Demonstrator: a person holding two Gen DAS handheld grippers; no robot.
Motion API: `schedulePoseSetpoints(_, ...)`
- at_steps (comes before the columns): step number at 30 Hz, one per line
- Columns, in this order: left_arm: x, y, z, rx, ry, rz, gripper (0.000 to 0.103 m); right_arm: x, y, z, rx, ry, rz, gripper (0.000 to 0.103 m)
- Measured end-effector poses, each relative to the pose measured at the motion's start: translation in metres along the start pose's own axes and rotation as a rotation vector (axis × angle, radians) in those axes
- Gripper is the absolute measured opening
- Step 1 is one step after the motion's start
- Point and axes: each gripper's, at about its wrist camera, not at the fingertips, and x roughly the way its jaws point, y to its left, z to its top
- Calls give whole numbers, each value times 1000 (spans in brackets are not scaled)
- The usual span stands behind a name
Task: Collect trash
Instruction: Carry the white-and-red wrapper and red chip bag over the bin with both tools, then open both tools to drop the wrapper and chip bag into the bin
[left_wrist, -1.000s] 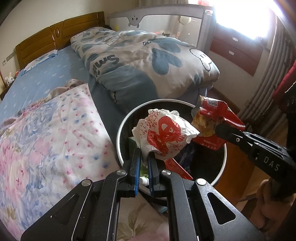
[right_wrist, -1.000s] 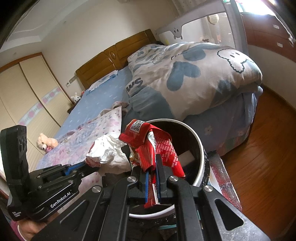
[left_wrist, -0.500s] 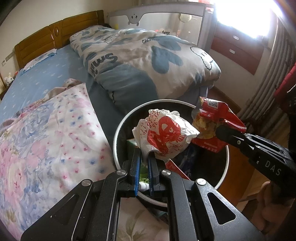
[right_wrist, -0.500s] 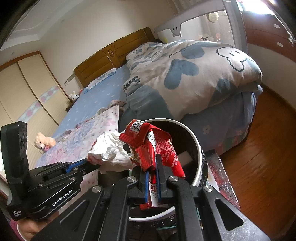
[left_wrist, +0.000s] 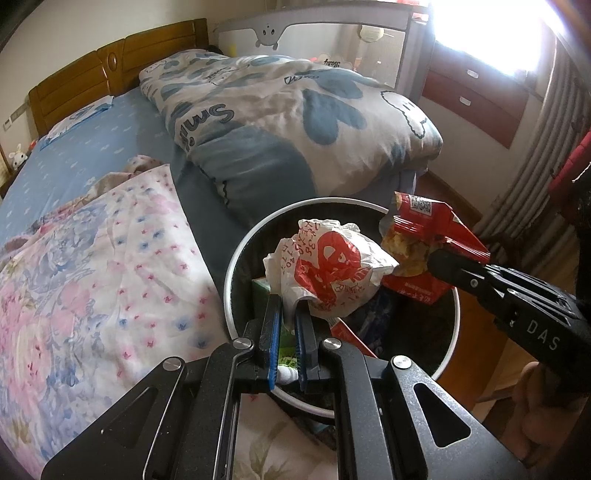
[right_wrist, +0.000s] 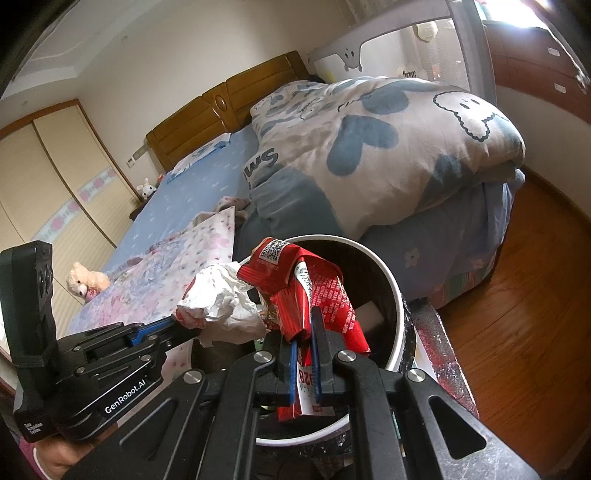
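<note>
A round white-rimmed trash bin (left_wrist: 236, 258) with a dark inside stands beside the bed; it also shows in the right wrist view (right_wrist: 397, 295). My left gripper (left_wrist: 290, 314) is shut on a crumpled white plastic bag with red print (left_wrist: 328, 269) and holds it over the bin. My right gripper (right_wrist: 304, 325) is shut on a red snack wrapper (right_wrist: 295, 273) over the bin, right of the bag. The wrapper (left_wrist: 424, 229) and right gripper (left_wrist: 436, 262) also show in the left wrist view. The bag (right_wrist: 221, 302) and wrapper nearly touch.
The bed with a floral pink quilt (left_wrist: 92, 277) lies left of the bin, a blue-and-white duvet (left_wrist: 288, 110) behind it. Several pieces of trash lie in the bin (left_wrist: 373, 325). Wooden floor (right_wrist: 535, 295) lies to the right. A teddy bear (right_wrist: 85, 282) sits on the bed.
Both grippers have shifted slightly right and forward over the bin, still holding the bag and the wrapper. The grips have not changed.
</note>
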Motion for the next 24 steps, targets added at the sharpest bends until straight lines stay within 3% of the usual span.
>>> schedulePoseSetpoints(11,1,0,1,0,8,-9,7,6,0,2,-8,18,-12,6)
schedulePoseSetpoints(17,5,1,2,-10,16,-34,8,8,-3,5,11,34,-12,11)
schedulePoseSetpoints(20,2,4,1,-17,7,-35,29,8,-6,6,31,35,-11,23)
schedulePoseSetpoints(21,-1,5,0,-19,-2,-31,39,7,-6,6,36,31,-11,34)
schedulePoseSetpoints(22,-3,6,0,-20,-8,-28,40,5,-6,6,39,23,-11,41)
schedulePoseSetpoints(24,-9,9,-5,-25,-17,-22,40,0,-4,4,42,5,-13,43)
